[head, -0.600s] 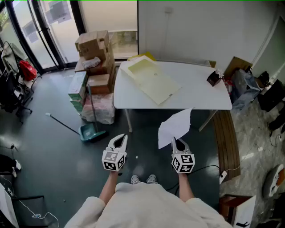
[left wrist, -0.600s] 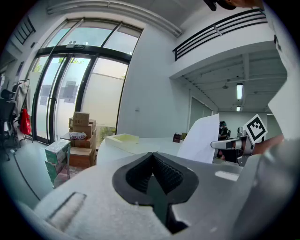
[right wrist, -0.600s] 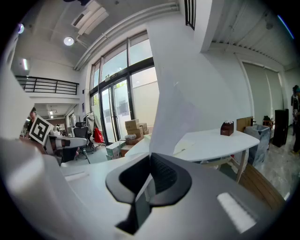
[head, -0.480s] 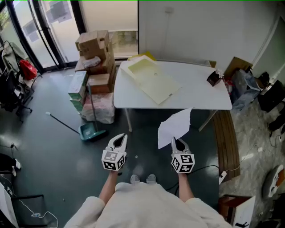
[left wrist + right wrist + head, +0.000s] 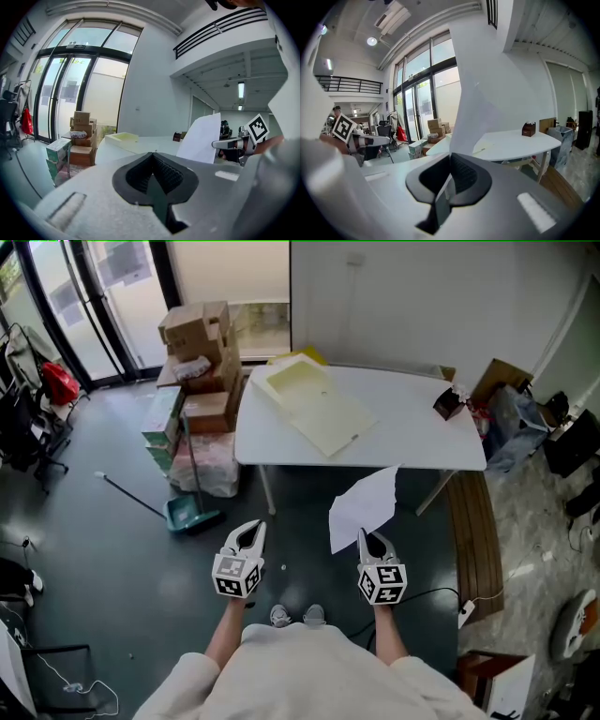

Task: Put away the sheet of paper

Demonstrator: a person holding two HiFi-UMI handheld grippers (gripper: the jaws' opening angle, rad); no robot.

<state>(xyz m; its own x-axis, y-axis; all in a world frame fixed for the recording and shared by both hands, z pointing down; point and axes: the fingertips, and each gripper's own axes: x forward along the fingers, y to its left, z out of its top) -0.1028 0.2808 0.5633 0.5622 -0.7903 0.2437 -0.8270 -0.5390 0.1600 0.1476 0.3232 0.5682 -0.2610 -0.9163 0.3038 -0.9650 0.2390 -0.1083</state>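
Pinching the sheet of paper (image 5: 364, 510) at its lower edge, your right gripper (image 5: 365, 536) is clamped tight. The paper stands upright in mid-air, just short of the white table (image 5: 412, 437). Your left gripper (image 5: 250, 528) has its jaws together, nothing between them.

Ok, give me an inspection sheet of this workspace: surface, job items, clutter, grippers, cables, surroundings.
Surface: white table, only two things on it.
Job's things: white sheet of paper, off the table, standing up from the right gripper; pale yellow flat folder lying on the table's left part.
Clutter: small dark brown box at the table's far right corner.
Grippers: right gripper shut on the paper; left gripper shut, empty.
Cables: black cable on the floor at the right.
Surroundings: cardboard boxes and green dustpan left of the table; wooden bench at the right; glass doors behind.
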